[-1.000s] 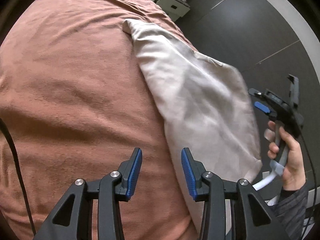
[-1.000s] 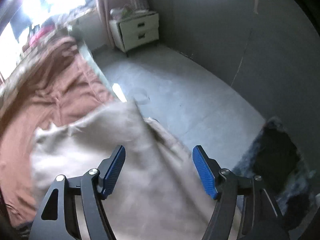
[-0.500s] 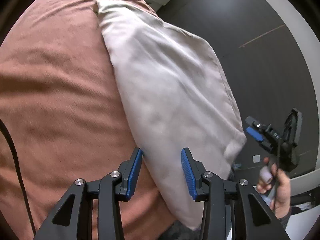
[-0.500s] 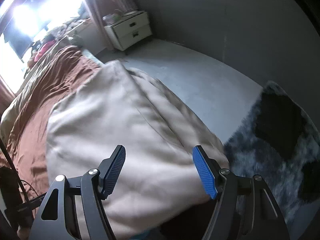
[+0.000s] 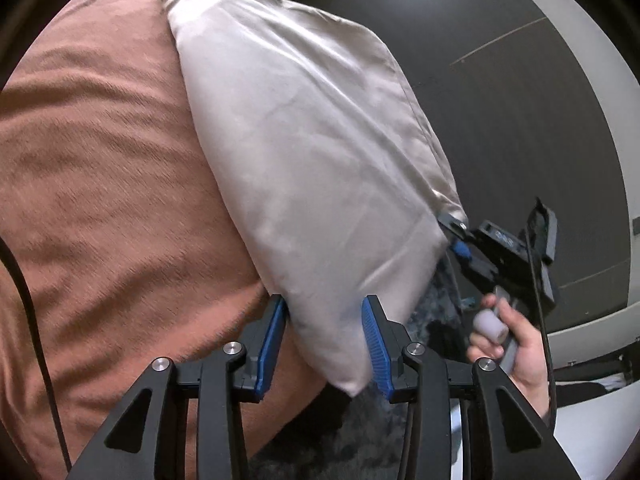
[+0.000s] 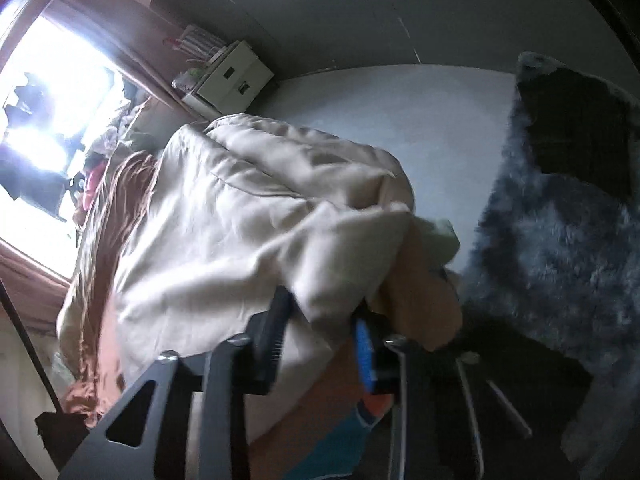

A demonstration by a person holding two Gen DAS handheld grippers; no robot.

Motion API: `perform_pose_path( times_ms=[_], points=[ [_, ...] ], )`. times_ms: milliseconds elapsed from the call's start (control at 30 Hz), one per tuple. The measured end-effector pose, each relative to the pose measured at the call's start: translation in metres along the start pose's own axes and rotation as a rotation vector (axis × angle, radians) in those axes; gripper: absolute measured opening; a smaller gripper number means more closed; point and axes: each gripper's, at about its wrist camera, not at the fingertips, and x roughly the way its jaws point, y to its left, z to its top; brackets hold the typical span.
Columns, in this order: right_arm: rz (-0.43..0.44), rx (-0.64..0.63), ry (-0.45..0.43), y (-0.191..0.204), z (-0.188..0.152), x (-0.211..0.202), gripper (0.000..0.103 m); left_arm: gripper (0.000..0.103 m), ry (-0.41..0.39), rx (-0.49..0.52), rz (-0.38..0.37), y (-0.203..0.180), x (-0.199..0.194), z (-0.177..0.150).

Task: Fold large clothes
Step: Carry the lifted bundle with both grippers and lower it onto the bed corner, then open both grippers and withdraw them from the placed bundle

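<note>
As right gripper jaws close on beige garment, left gripper narrowly straddles its corner.

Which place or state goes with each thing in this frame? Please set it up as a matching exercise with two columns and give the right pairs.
Things:
1. beige fabric garment
2. rust-brown bed cover
3. dark grey shaggy rug
4. white two-drawer nightstand

Places or states:
A. on the floor beside the bed
B. spread over the bed, under the garment
C. against the far wall, near the bright window
D. lying along the bed's edge, its near corner between the left gripper's blue pads

Pairs: 1-D, 2-B, 3-A, 4-C
</note>
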Motion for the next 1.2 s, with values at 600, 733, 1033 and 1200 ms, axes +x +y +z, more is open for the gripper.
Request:
perform_pose_path(
  times_ms=[600,733,1033,1200],
  points=[
    [-0.177,-0.126,-0.099,0.045,-0.007,-0.052,0.015,0.04,-0.061,0.053,0.094,-0.013,-0.027,-0.004],
    [-0.135,-0.191,-0.137,0.073,-0.032,-0.087,0.09,0.041,-0.105,0.079,0.124,-0.009,-0.059,-0.007],
    [-0.112,-0.3,-0.185,0.111,-0.102,-0.147,0.102,0.094,-0.211,0.155,0.204,-0.017,-0.133,-0.032],
    [-0.121,-0.335,-0.227,0.126,-0.132,-0.171,0.103,0.098,-0.268,0.185,0.232,-0.015,-0.182,-0.05]
  ],
)
